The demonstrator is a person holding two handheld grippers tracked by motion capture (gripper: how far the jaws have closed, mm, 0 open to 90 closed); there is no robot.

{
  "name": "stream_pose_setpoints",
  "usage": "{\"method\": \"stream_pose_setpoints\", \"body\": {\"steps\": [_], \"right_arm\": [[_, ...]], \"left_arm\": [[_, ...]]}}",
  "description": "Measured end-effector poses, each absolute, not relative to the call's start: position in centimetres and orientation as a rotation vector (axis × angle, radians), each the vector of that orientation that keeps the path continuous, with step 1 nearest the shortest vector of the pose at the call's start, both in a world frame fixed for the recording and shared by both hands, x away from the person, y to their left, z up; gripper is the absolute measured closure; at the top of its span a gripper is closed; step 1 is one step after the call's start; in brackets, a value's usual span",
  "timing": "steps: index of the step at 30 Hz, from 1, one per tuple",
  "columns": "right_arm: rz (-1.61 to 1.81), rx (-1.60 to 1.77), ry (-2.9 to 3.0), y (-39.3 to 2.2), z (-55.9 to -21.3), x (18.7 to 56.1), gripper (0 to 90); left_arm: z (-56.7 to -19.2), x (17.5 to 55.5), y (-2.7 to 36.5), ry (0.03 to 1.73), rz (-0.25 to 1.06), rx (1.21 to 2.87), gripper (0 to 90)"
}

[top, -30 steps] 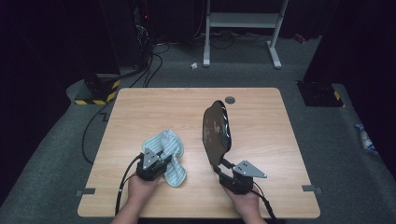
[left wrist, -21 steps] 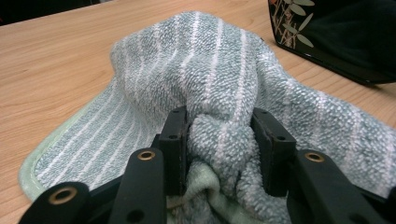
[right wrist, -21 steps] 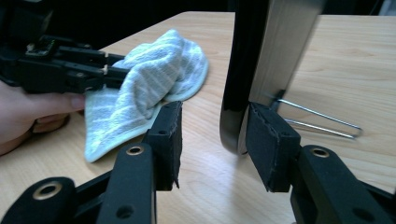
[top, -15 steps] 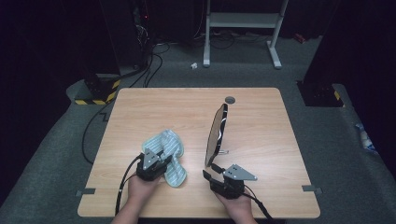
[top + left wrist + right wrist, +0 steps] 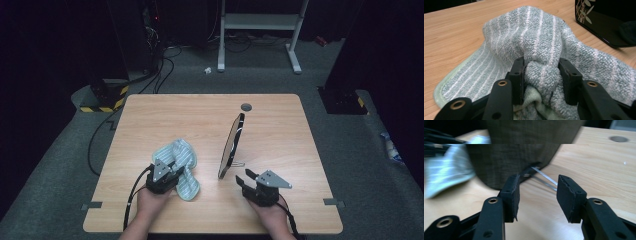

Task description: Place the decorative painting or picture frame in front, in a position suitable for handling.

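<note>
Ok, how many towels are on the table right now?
1. The striped green towel lies bunched on the table's near left part, pinched in the left gripper, left of the upright mirror. A second under its folds can't be ruled out.

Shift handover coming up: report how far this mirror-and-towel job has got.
Done: the oval mirror stands upright on its wire stand on the table. The right hand-held gripper sits just short of it, jaws open and empty, having just opened further. In hand: the left hand-held gripper pinches the striped towel. Left, probably: wiping; the towel lies apart from the mirror.
</note>
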State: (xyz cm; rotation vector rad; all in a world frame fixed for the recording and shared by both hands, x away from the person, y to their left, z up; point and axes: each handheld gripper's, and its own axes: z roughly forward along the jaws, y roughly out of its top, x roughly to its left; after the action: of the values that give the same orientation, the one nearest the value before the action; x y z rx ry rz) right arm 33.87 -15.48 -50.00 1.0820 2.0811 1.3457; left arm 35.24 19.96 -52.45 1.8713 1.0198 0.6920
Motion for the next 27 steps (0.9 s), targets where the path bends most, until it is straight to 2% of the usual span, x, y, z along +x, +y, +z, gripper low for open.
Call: {"method": "stream_pose_setpoints", "body": {"steps": [5,12,19,27], "right_arm": [[1.241,1.166,2.149,-15.6,-51.4,38.4,58.9],[1.141,1.173,2.243,-14.8,-52.2,41.4,63.2],[1.093,1.135,2.286,-14.3,-52.3,41.3,69.3],[1.059,1.073,2.314,-14.0,-52.3,39.3,77.0]], "left_arm": [[-52.5,35.3,20.0,1.017,0.687,1.869,60.8],[-52.5,35.2,20.0,1.01,0.686,1.874,60.9],[-52.4,35.2,20.0,0.998,0.688,1.881,61.2],[-52.4,35.2,20.0,1.001,0.688,1.881,61.8]]}}
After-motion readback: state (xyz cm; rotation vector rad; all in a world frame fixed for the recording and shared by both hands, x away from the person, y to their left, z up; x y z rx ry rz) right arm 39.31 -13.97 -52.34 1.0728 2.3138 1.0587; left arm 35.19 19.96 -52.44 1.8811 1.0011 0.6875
